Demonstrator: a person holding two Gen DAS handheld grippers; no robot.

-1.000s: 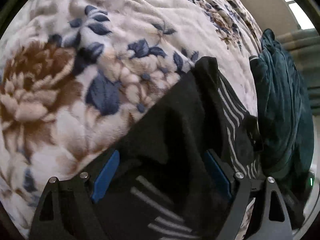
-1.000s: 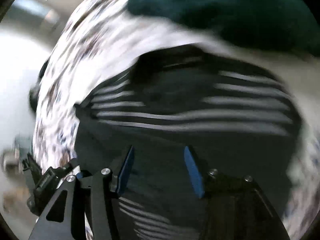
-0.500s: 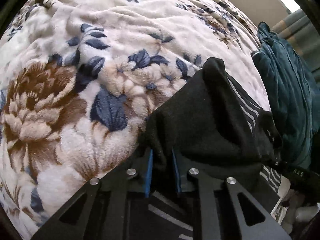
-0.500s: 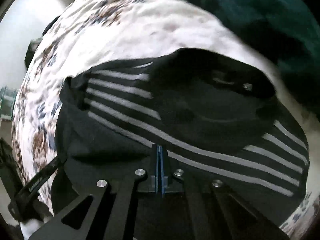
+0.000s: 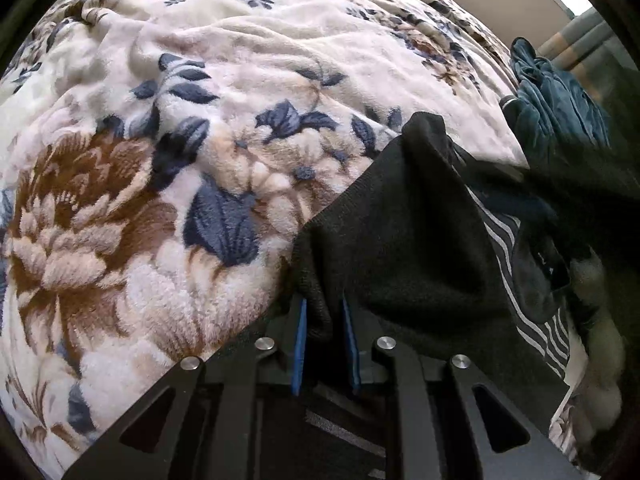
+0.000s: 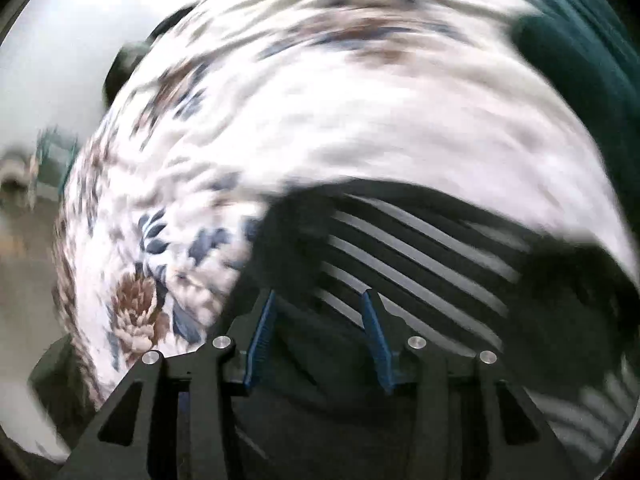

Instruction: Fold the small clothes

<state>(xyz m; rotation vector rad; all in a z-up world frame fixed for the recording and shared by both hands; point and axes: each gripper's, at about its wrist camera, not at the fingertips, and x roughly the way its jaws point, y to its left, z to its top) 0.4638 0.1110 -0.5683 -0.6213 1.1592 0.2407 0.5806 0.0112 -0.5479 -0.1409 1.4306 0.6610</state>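
Black knit of the striped garment (image 5: pixel 404 240) is pinched in my left tongs (image 5: pixel 325 344). My right tongs (image 6: pixel 318 340) stand spread above it, on the floral blanket (image 5: pixel 168 152).

Parted tongs (image 6: pixel 318 300) over striped garment (image 6: pixel 420 264)

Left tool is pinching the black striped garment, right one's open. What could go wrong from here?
1. The left tool grips only a narrow fold of the striped garment; it may slip when pulled.
2. The right tool is open and blurred, so one-sided tension could skew the fold.
3. The garment could drag into the teal clothing.
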